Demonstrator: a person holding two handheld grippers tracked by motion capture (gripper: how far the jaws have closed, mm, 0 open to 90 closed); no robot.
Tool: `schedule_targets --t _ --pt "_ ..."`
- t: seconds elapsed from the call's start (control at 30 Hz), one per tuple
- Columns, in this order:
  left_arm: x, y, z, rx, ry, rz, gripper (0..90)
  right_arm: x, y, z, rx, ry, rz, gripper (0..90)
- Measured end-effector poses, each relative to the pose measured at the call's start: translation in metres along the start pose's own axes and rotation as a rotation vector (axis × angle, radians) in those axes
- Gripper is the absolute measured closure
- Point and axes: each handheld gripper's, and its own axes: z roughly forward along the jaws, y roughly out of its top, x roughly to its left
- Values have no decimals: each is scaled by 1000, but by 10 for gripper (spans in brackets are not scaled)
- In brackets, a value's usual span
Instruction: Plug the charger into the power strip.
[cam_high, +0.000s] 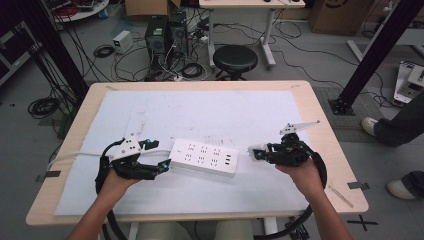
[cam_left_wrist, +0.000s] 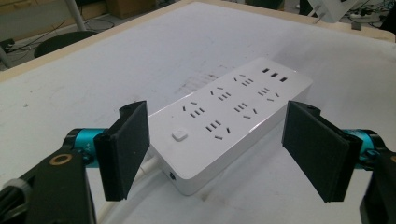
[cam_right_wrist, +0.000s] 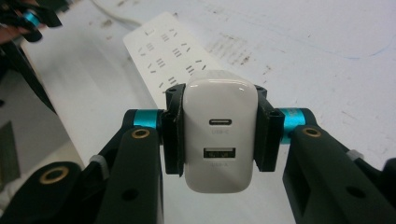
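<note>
A white power strip (cam_high: 205, 157) lies flat on the white mat in the middle of the table, its sockets and USB ports facing up. My left gripper (cam_high: 161, 154) is at the strip's left end, open. In the left gripper view its two black pads (cam_left_wrist: 126, 149) stand on either side of the strip's switch end (cam_left_wrist: 224, 126), with a gap on the right side. My right gripper (cam_high: 256, 152) hovers just right of the strip and is shut on a white USB charger (cam_right_wrist: 218, 135), whose USB ports face the camera. Beyond the charger lies the strip (cam_right_wrist: 168, 51).
A white mat (cam_high: 200, 115) covers most of the wooden table (cam_high: 320, 125). The strip's white cord (cam_high: 75, 156) trails off to the left edge. Behind the table are a black stool (cam_high: 235, 59), computer cases and cables on the floor. A person's shoes (cam_high: 372, 125) are at the right.
</note>
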Motion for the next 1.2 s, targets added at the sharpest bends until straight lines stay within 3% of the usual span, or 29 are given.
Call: schedule_targets --t 0.83,1.2 --pt "4 -7 -6 -12 11 -19 234 23 35 21 241 -189 -320 633" --pt "6 -10 -8 -19 16 -23 234 24 43 26 238 -145 -323 632"
